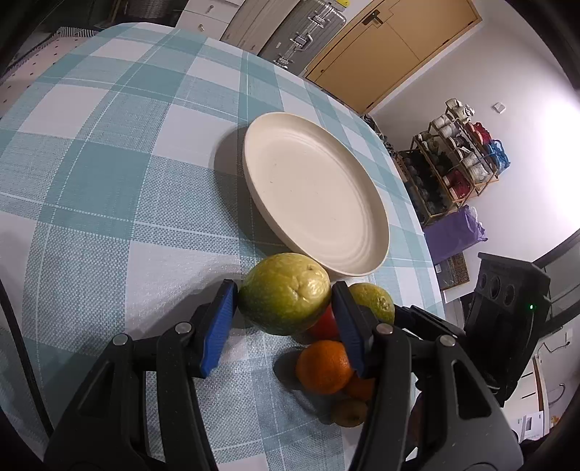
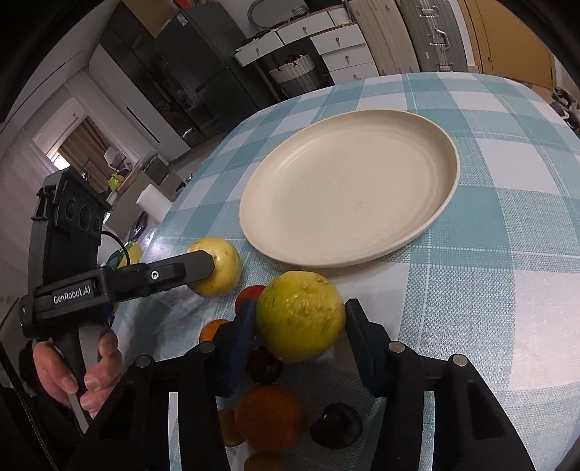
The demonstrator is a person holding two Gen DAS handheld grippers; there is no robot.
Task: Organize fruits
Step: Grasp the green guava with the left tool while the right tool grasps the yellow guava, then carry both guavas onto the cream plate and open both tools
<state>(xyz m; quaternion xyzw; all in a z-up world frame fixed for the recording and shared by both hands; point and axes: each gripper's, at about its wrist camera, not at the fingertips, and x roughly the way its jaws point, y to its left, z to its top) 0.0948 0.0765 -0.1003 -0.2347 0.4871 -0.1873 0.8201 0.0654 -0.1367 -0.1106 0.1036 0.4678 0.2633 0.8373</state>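
Note:
My left gripper (image 1: 284, 302) is shut on a large yellow-green fruit (image 1: 284, 293), held just above the table in front of the empty cream plate (image 1: 315, 195). In the right wrist view the left gripper (image 2: 214, 268) grips that fruit (image 2: 221, 268). My right gripper (image 2: 301, 326) is shut on a second yellow-green fruit (image 2: 301, 320), which also shows in the left wrist view (image 1: 373, 299), near the plate (image 2: 348, 188). Below lie an orange (image 1: 323, 366), a red fruit (image 1: 322, 324), another orange (image 2: 268, 415) and dark fruits (image 2: 337, 425).
The table wears a teal and white checked cloth (image 1: 108, 174). Its edge runs close on the right in the left wrist view, with a shelf rack (image 1: 456, 159) beyond. Cabinets and a suitcase (image 1: 301, 32) stand behind the table.

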